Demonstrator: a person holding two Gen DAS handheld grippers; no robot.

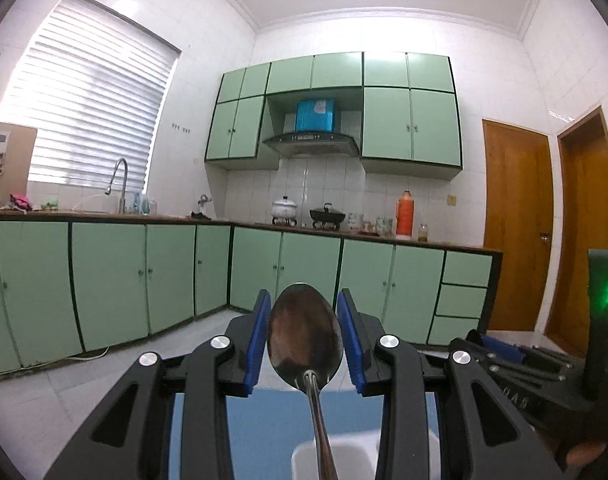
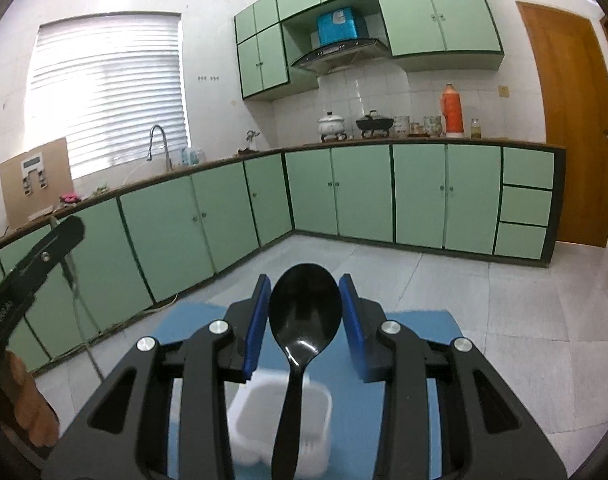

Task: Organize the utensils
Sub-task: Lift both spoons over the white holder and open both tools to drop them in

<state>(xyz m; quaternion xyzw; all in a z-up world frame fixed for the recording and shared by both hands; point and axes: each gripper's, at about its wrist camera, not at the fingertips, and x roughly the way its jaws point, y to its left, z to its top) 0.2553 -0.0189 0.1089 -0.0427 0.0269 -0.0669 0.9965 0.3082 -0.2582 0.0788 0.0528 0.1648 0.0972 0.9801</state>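
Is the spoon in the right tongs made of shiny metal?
No, the spoon between the right tongs is glossy black, like plastic.

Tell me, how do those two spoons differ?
The shiny metal spoon in the left gripper is reflective silver with a thin handle; the glossy black plastic spoon in the right gripper is dark, with a broader, flatter handle. Both sit between blue pads, bowls pointing away from the camera, above a white plastic container.

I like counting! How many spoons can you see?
2. A metal spoon stands between the left gripper's fingers; a black spoon between the right gripper's. Others may be hidden.
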